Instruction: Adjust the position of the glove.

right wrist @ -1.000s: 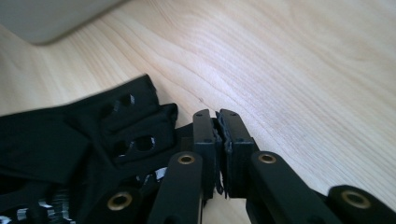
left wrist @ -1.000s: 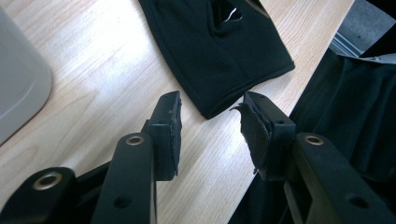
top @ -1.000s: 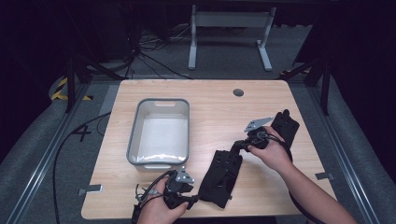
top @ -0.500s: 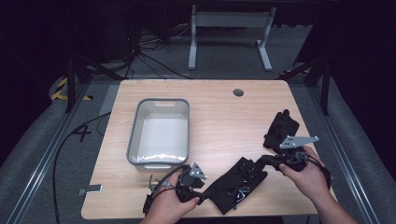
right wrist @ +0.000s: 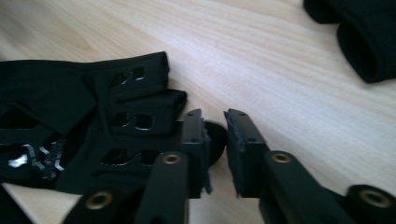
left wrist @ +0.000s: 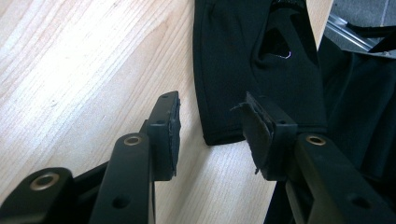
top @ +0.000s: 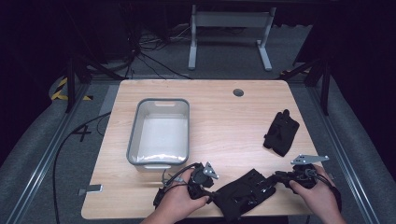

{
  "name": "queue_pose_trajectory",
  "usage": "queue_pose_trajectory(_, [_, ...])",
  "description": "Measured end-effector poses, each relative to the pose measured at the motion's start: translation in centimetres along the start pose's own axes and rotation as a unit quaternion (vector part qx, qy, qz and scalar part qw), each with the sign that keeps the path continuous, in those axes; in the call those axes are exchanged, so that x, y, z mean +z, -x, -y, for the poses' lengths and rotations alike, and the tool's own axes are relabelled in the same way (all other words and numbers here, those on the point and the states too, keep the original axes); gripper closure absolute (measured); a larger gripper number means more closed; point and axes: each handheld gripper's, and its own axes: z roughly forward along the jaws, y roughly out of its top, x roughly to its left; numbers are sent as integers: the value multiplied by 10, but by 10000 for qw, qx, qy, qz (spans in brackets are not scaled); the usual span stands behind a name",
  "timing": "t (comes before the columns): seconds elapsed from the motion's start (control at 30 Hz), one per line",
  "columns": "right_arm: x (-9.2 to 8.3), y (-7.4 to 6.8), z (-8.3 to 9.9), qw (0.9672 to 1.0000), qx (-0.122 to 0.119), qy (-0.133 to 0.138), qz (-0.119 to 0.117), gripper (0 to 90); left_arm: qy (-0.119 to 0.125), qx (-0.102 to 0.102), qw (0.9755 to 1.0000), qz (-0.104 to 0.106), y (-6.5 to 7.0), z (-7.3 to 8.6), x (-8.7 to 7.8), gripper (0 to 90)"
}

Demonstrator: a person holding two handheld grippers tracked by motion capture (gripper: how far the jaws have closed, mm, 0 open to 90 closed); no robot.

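The person is working on a black fingerless glove [top: 243,193] that is lying flat near the front edge of the table [top: 224,121], between the two hands. A second black glove [top: 280,132] is lying well apart, toward the right edge, and a grey bin [top: 160,132] is standing at the left side.

The left gripper [left wrist: 210,130] is hanging just above the wood with its jaws standing wide, and the cuff hem of the glove is lying between them but is not pinched yet. The right gripper [right wrist: 215,154] is at the finger end, with its jaws standing only a narrow gap apart; a finger tip of the glove is just beside the left jaw, and I am judging that nothing is being held there.

To do this step well, I think each gripper should be going lower, so that one pad is sliding under the fabric edge and the other is coming from above. The left one should be taking the hem fully, not only the corner. The right one should be opening a little more before it is moving onto the finger tip, because thin cloth is slipping away easily
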Motion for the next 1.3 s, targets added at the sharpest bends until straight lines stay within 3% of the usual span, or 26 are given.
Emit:
queue_pose_trajectory(0.1, [0,1,0,10000,-64,38,42,734,-51,-33,10000,21,-1,0,1,574])
queue_pose_trajectory(0.13, [-1,0,0,9999,-129,73,10,731,-187,-40,9998,31,0,0,6,572])
queue_pose_trajectory(0.3, [0,-4,-1,9996,-270,77,-4,738,-402,26,9992,42,-1,1,15,582])
queue_pose_trajectory(0.4, [1,-6,-2,9995,-300,79,-71,740,-543,14,9985,33,0,2,22,644])
queue_pose_trajectory(0.47, [1,-7,-3,9993,-345,96,-116,747,-590,4,9982,-46,0,0,22,757])
queue_pose_trajectory(0.67, [0,-9,-4,9989,-409,113,-192,749,-526,6,9983,-243,1,-2,22,849])
queue_pose_trajectory(0.9, [2,-8,-3,9989,-394,106,-210,753,-397,85,9988,-257,-1,-6,14,849])
queue_pose_trajectory(1.1, [4,-10,-3,9987,-438,56,-246,754,-410,282,9982,-348,-3,-16,9,842])
queue_pose_trajectory(1.3, [10,-14,1,9979,-481,-227,-369,762,-556,410,9966,-459,-7,-25,5,844])
